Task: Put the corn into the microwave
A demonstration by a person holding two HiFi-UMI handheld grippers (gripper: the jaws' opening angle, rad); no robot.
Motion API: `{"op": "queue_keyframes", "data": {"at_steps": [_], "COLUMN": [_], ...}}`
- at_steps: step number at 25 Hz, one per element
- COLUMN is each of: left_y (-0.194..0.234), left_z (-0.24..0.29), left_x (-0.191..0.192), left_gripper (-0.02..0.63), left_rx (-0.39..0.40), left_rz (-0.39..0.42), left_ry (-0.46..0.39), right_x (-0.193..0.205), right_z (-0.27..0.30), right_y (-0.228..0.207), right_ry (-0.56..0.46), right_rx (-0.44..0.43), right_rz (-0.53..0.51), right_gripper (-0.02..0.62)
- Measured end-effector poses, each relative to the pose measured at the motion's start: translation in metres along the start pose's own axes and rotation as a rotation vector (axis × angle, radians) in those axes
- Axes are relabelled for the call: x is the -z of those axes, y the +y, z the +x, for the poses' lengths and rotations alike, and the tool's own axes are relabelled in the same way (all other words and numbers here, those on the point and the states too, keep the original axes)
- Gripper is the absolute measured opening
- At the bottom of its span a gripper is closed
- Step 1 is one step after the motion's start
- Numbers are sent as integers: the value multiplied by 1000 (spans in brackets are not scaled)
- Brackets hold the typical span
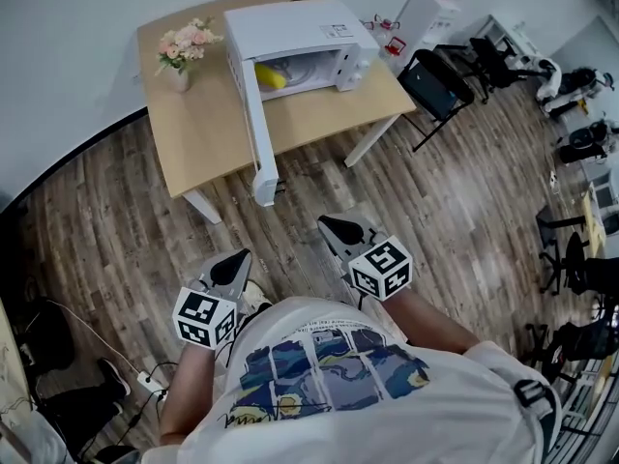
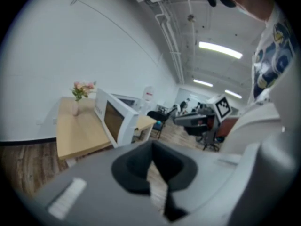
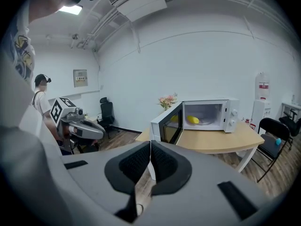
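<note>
While left tongs (image 2: 151, 147) and right tongs (image 3: 150, 145) sit closed (empty), corn (image 1: 268, 75) lies in the open-doored microwave (image 1: 300, 22).

We're looking past the right gripper (image 3: 150, 147), low centre of the frame, its jaws pressed together with nothing between them. Right of centre, the microwave (image 3: 207, 117) sits on the table (image 3: 221, 144), its door (image 3: 170, 126) swung open, and the corn (image 3: 193, 120) lies inside. Flowers (image 3: 167, 100) stand behind it. The left gripper (image 3: 96, 131) shows at mid-left.
</note>
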State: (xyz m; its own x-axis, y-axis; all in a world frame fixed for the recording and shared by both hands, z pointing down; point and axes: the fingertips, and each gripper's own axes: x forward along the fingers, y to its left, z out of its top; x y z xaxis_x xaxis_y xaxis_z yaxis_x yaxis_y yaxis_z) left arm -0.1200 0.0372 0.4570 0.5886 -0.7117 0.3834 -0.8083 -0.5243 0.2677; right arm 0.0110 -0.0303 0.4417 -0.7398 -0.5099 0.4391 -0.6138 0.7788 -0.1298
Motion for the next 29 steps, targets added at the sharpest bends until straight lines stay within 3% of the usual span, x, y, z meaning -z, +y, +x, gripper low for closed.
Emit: {"op": "queue_keyframes", "data": {"at_steps": [15, 29], "left_y": [-108, -203], "left_z": [42, 104], "left_x": [7, 14], "left_gripper": [9, 9], "left_rx": [5, 99], "left_rz": [16, 96], "left_ry": [46, 100], "right_x": [41, 93], "right_z": [-89, -181], "right_y": [-25, -42], "right_ry": [-29, -7], "right_rx": [-65, -76], "right_rz": [-13, -12], "right_gripper": [9, 9]}}
